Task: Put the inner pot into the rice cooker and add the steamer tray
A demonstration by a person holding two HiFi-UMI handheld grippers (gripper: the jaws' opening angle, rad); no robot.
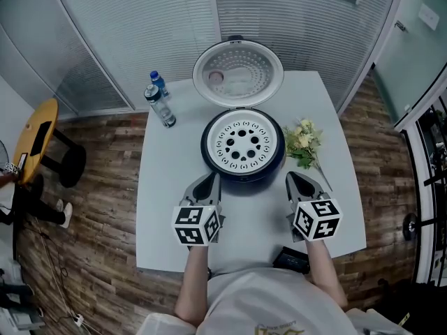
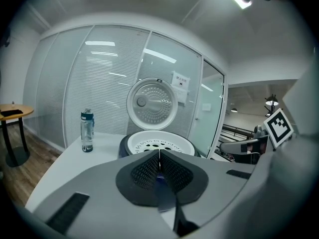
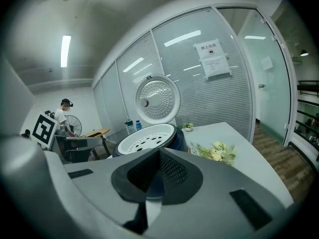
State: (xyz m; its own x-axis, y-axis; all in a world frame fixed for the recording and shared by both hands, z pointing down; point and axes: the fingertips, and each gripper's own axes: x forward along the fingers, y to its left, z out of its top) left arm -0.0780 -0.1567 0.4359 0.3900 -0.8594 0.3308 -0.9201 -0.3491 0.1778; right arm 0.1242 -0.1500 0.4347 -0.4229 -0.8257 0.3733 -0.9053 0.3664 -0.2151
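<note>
The dark blue rice cooker [image 1: 209,160] stands mid-table with its lid [image 1: 238,72] swung up and back. A white steamer tray [image 1: 244,142] with round holes sits in its mouth; the inner pot is hidden beneath it. My left gripper [image 1: 210,181] rests shut just in front of the cooker's left side, nothing between its jaws. Shut and empty too, my right gripper [image 1: 295,178] sits near the cooker's front right. The tray [image 2: 160,142] shows beyond the left gripper [image 2: 159,153], and the tray [image 3: 145,137] shows past the right gripper [image 3: 159,151].
The white table [image 1: 167,208] also holds two water bottles [image 1: 159,103] at the back left and a bunch of flowers [image 1: 302,143] right of the cooker. A black phone-like object [image 1: 291,260] lies at the near edge. A yellow stool [image 1: 35,138] stands left on the wooden floor.
</note>
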